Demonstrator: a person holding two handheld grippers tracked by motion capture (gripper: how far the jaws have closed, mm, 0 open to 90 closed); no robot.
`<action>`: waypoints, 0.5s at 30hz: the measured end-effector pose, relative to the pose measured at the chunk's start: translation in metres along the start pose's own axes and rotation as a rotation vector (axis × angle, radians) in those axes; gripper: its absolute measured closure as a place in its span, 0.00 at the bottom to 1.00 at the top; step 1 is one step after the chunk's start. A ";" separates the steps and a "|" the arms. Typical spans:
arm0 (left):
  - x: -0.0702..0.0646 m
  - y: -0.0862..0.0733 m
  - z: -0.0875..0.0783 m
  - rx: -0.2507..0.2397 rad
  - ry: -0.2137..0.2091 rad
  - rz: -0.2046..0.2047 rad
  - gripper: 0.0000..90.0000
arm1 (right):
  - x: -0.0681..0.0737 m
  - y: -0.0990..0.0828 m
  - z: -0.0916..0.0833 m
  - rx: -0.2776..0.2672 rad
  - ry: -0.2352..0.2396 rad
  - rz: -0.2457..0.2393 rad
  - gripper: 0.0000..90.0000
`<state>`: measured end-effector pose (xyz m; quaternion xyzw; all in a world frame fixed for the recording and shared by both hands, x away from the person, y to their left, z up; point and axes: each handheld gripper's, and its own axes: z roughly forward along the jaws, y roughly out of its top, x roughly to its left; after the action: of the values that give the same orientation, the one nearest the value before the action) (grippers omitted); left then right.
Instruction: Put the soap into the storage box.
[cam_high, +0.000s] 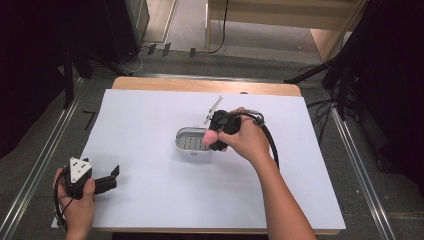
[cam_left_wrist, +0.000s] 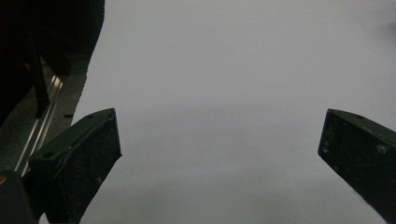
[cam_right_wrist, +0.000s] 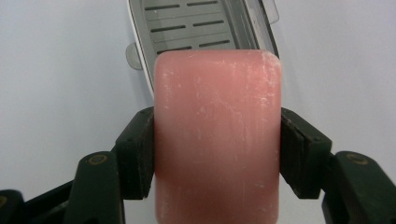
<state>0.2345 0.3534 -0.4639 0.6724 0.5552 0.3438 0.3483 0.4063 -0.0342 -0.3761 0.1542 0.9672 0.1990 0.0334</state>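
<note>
Left tool (cam_high: 111, 176) sits nearest me at the bench's (cam_high: 150, 200) left front edge, jaws spread wide over bare white surface, nothing between them. Right tool (cam_high: 216, 136) further out, mid-bench, clamped on the pink soap bar (cam_right_wrist: 217, 135) by its two long sides. Bar hangs over the near end of the grey soap dish (cam_right_wrist: 201, 25), whether it touches I can't tell. Dish slotted floor visible just beyond it.

White sheet (cam_high: 150, 190) on wooden table (cam_high: 200, 85)
</note>
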 end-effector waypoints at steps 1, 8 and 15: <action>0.000 0.000 0.000 0.000 -0.001 0.000 0.00 | 0.000 0.001 0.000 -0.003 -0.002 -0.004 0.43; 0.000 0.000 0.000 0.000 -0.001 -0.001 0.00 | 0.002 0.011 0.002 0.001 0.004 -0.027 0.43; 0.000 0.000 0.000 0.000 -0.001 -0.004 0.00 | 0.004 0.019 0.006 0.001 0.013 -0.055 0.43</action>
<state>0.2346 0.3536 -0.4639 0.6715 0.5565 0.3426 0.3491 0.4091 -0.0137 -0.3743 0.1262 0.9714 0.1983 0.0326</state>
